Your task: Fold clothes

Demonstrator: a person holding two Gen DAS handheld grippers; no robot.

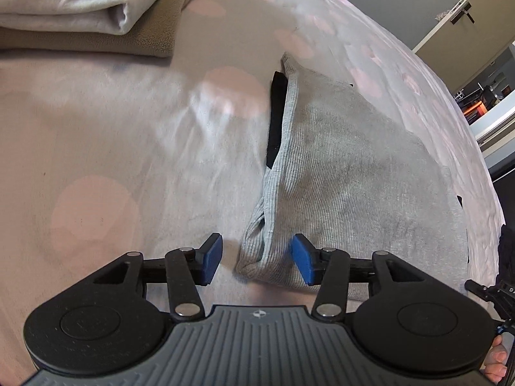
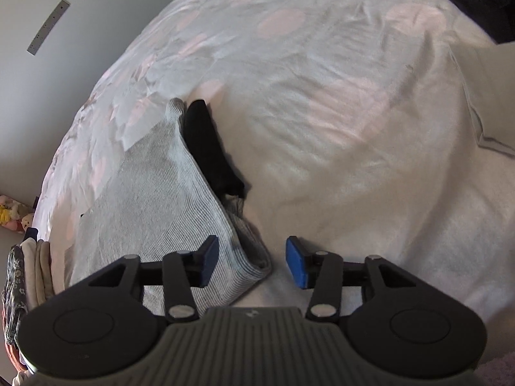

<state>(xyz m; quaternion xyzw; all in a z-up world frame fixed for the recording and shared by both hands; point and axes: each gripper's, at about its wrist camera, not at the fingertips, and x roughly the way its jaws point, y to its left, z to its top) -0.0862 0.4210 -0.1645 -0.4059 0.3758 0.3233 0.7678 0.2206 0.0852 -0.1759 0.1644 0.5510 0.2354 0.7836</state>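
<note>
Fingers of the left gripper [image 1: 257, 259] stand spread, blue pads apart, with nothing pinched; the near folded corner of the grey ribbed garment [image 1: 347, 173] lies on the bed between and just beyond them, untouched by either pad as far as the view shows. Fingers of the right gripper [image 2: 252, 262] are spread likewise, and the other near corner of the same grey ribbed garment [image 2: 154, 199] lies between them, closer to the left pad, free of both.

The garment lies folded flat on the bed, its long folded edge running away from both grippers. A black piece of clothing [image 1: 276, 119] pokes out from under that edge, seen also from the right wrist [image 2: 209, 148]. The bedspread [image 1: 128, 135] is pale with faint pink round spots and lightly creased.

Further off, in the left wrist view, a stack of folded clothes [image 1: 96, 16] sits at the far left of the bed: beige at the bottom, cream above, a dark patterned item on top. A person's hand [image 1: 499, 363] shows at the lower right edge.
</note>
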